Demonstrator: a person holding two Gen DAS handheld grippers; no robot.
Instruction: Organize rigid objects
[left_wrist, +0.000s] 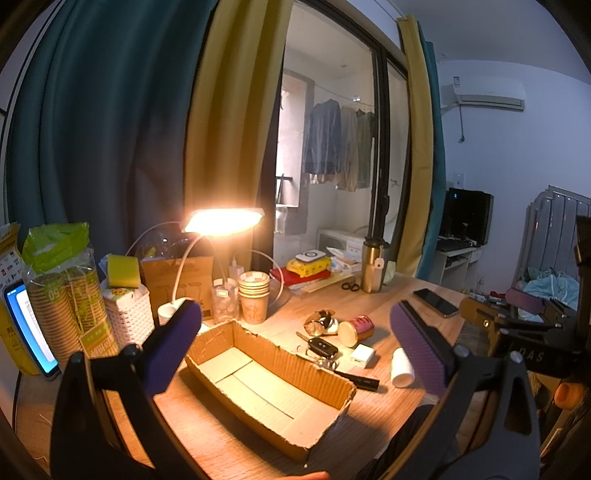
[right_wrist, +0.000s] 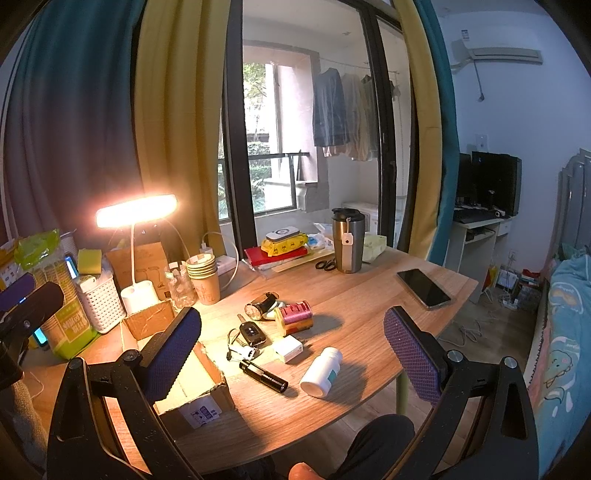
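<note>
Both tools hang wide and empty over a lamplit wooden bench (right_wrist: 351, 295): left tool (left_wrist: 295, 347) above the open cardboard box (left_wrist: 273, 391), right tool (right_wrist: 291, 354) over the car key (right_wrist: 252, 333), flashlight (right_wrist: 263, 376), white pill bottle (right_wrist: 320, 372), charger (right_wrist: 288, 348), wristwatch (right_wrist: 261, 305) beside it.
</note>
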